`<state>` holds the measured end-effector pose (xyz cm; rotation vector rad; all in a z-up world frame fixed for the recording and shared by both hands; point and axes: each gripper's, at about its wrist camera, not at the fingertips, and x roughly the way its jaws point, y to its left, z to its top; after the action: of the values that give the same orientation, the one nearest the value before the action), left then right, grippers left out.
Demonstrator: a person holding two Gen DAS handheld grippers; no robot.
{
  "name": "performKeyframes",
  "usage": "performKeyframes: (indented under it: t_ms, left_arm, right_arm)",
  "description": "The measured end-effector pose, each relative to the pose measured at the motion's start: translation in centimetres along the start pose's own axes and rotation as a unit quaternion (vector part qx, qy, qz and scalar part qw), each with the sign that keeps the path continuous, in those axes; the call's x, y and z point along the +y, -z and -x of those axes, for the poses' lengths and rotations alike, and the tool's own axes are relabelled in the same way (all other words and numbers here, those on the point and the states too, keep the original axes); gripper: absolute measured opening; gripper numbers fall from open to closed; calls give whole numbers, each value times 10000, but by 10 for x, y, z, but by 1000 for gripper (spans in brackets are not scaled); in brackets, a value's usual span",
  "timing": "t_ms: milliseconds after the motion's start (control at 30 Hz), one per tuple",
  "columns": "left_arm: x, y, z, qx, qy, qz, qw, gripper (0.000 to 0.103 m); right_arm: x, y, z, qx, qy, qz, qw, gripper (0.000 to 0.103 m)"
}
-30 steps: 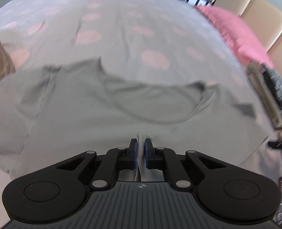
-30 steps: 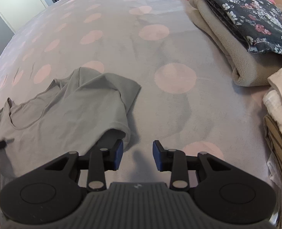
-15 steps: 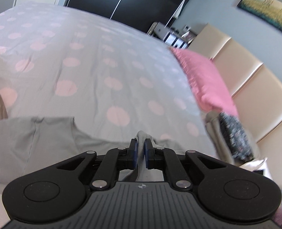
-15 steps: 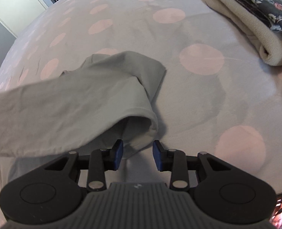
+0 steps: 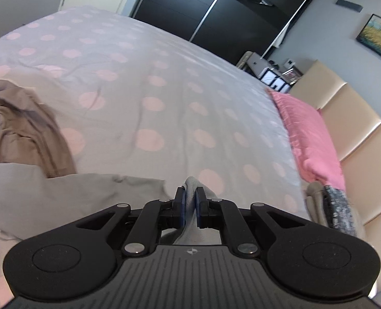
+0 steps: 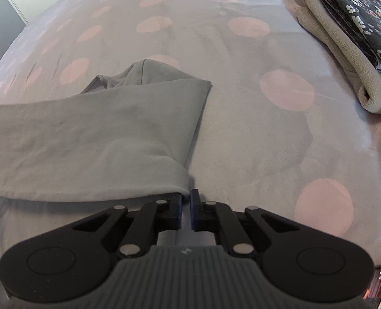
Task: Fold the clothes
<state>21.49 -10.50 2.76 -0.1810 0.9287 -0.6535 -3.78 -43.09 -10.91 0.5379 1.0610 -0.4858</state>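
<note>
Right wrist: right tongs (image 6: 186, 199) pinch grey shirt (image 6: 87, 139) hem corner.

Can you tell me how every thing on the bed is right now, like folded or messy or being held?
grey T-shirt: partly folded over, lifted at its edge.
left gripper: shut on the grey T-shirt.
right gripper: shut on the shirt's edge.
brown garment: crumpled, unfolded.
beige fleece: folded.
floral garment: folded, lying on the fleece.
pink pillow: lying by the headboard.
</note>
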Motion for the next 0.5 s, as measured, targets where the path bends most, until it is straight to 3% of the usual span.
performKeyframes:
  t_ms: [233,500]
  left_arm:
    - [36,21,-35,664,-1020,-195,9924,6]
    - [45,40,-57,906,-1272,-443,9867,6]
  right_arm:
    - [8,1,-1,121,-153,157,9997,6]
    - [-2,-9,12,394,-515,17,9979,23]
